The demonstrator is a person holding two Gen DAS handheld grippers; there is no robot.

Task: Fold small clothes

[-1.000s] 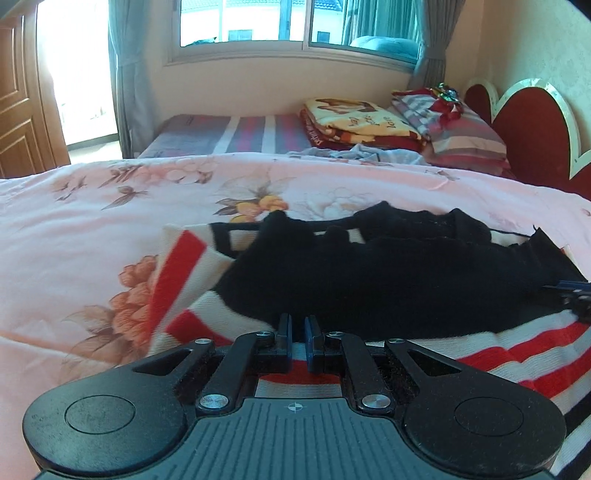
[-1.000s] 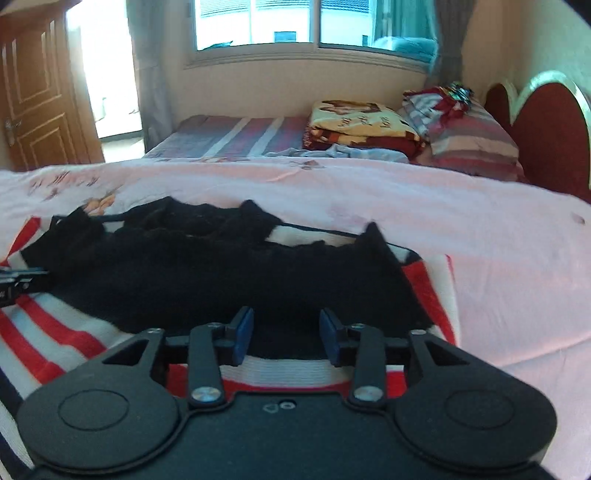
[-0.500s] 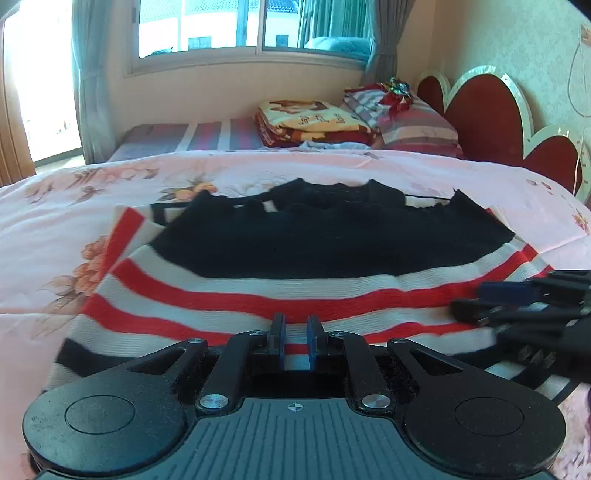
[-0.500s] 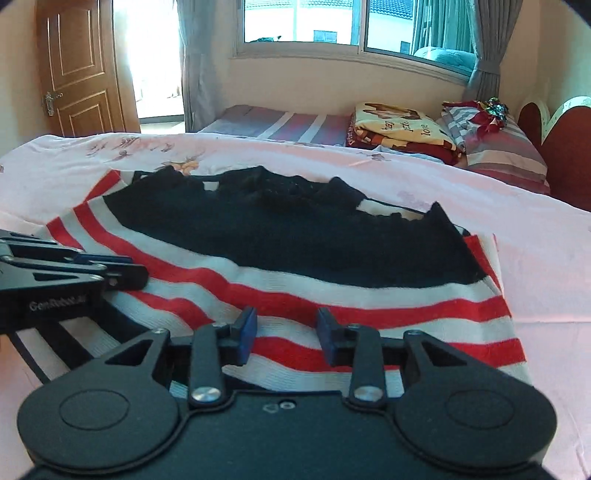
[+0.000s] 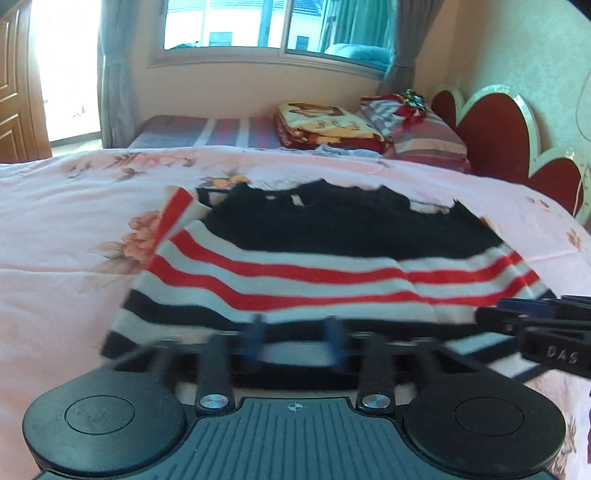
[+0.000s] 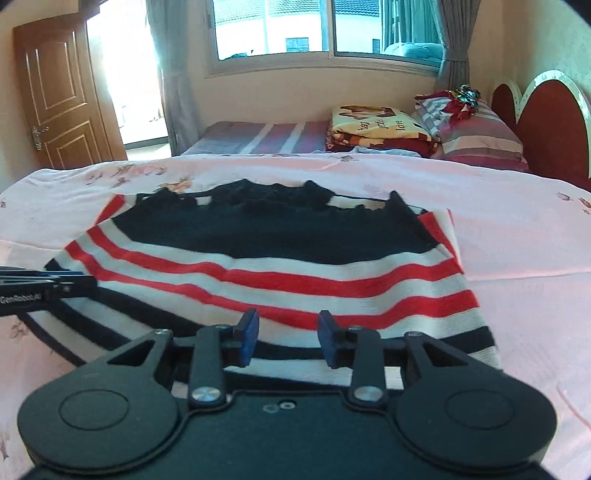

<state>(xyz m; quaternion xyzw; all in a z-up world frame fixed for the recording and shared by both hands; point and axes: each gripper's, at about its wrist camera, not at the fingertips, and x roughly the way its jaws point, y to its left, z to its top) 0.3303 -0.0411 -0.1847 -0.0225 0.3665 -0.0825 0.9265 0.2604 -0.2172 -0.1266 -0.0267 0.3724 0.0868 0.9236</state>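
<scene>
On the pink bedspread [image 6: 517, 229], one striped garment [image 6: 295, 266]; two grippers, left [image 5: 295, 343] just-opening, right [image 6: 288, 338] jaws apart, both empty.

Home bedroom: pink floral bedspread [image 6: 517, 236], red headboard [image 6: 546, 122], pillow [image 6: 476, 140], folded blanket [image 6: 373, 122], curtained window [image 6: 328, 29], wood door [image 6: 62, 92].

White letters "DAS" stand on the right gripper [image 5: 532, 325]. "GenRobot.AI" stands on the left gripper [image 6: 48, 284]. The folded blanket [image 6: 373, 123], left of the pillow [image 6: 480, 140], reads "love".
</scene>
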